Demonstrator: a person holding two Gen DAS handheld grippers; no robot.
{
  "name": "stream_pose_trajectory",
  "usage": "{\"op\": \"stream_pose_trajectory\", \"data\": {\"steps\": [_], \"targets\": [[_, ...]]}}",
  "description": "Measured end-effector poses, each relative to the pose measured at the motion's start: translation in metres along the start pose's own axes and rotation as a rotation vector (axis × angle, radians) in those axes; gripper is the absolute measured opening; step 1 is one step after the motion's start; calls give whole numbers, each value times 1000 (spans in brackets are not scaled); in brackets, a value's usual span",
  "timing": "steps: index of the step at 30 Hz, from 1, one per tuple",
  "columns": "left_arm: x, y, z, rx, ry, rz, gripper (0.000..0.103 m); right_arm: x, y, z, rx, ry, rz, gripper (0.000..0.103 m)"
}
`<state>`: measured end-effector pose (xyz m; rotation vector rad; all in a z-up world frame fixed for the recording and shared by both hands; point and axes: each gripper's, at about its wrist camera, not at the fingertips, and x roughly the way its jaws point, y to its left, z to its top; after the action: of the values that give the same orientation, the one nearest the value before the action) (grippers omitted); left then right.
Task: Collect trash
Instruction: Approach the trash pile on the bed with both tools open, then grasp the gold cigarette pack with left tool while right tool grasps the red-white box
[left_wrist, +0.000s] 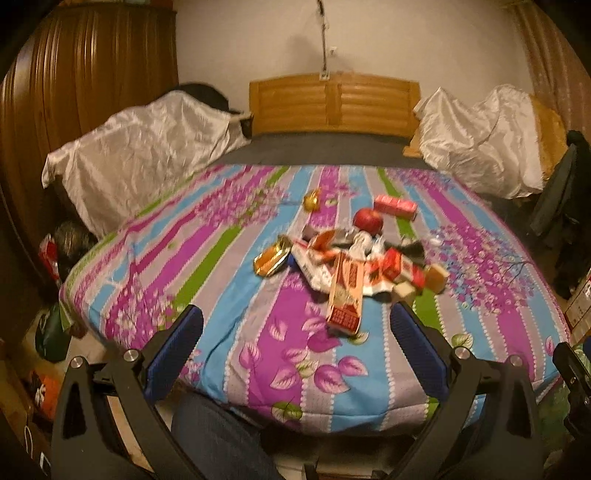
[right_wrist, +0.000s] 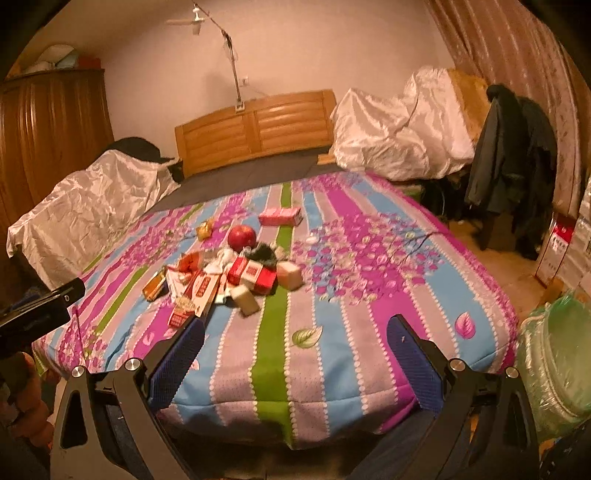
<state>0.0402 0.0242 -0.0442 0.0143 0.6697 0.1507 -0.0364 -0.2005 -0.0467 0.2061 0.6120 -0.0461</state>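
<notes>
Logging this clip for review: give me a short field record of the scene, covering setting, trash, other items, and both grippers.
setting: bed with striped floral cover
trash: pile of wrappers and cartons mid-bed
fruit: red apple behind the pile
separate item: pink box farther back
left gripper: open, empty, short of the pile
right gripper: open, empty
bag: green plastic bag right of bed

1. The black left gripper with blue-padded fingers (left_wrist: 297, 319) hangs with jaws spread wide, gripping nothing.
2. The matching black right gripper (right_wrist: 295, 332) is likewise spread wide and empty.
</notes>
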Motion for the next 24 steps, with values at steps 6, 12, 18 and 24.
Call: {"op": "stream_pose_trajectory", "data": {"steps": [6, 12, 18, 24], "targets": [[19, 3, -1, 1, 71, 2, 98, 20, -8, 6, 41, 36, -1, 99], [41, 0, 0, 26, 127, 14, 98, 47, 6, 10, -4, 76, 3, 99], [64, 1, 0, 27, 192, 19, 98, 75, 26, 11, -64, 120, 32, 99], [98, 16, -12, 8, 295, -3, 98, 107, 38, 11, -115, 155, 45, 99]]}}
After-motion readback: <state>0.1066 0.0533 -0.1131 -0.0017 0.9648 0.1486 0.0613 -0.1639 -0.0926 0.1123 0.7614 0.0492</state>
